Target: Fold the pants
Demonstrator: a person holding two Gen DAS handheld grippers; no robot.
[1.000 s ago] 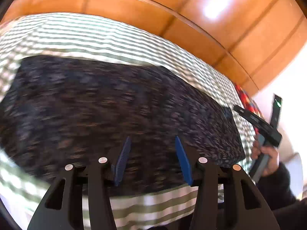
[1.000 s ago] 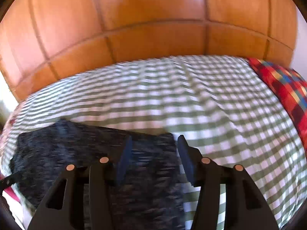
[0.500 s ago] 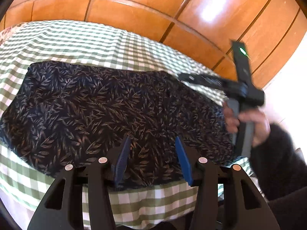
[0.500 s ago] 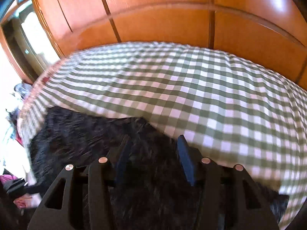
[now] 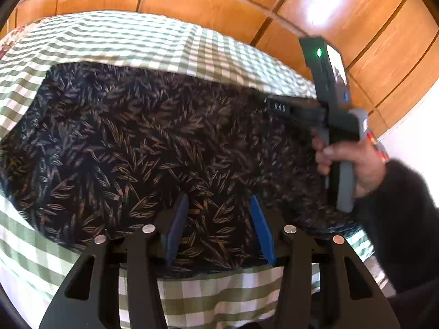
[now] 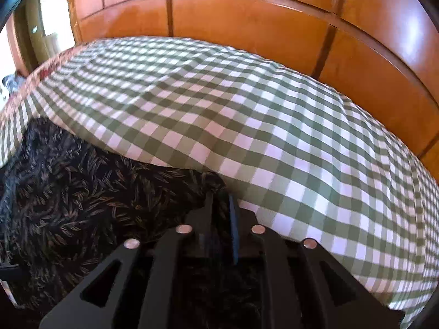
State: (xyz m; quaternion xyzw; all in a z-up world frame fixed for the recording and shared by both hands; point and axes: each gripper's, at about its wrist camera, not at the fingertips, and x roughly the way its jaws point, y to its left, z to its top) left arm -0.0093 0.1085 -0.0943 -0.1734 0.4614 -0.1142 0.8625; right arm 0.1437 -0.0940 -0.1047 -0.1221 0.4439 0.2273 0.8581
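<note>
Right claw (image 6: 219,205) pinches dark leaf-print pants (image 5: 164,142) spread on the green-checked bed (image 6: 247,126).

Left claw (image 5: 216,224) hovers apart over the near hem; carrying both corners level should keep the fold square.

We see the pants (image 5: 153,142) in a dark navy, almost black cloth, with a print of small leaves in brown and tan all over. The bed cover (image 6: 247,126) has a check pattern of sage green and white squares. Behind it, the panels (image 6: 247,27) are a warm orange-brown wood with darker lines between them. Our left hand-held gripper (image 5: 218,227) has a black frame, blue pads (image 5: 262,227) and silver rivets. The right hand-held gripper (image 6: 221,219) is black and grey with a small green light (image 5: 319,52). The sleeve (image 5: 400,208) is black.
</note>
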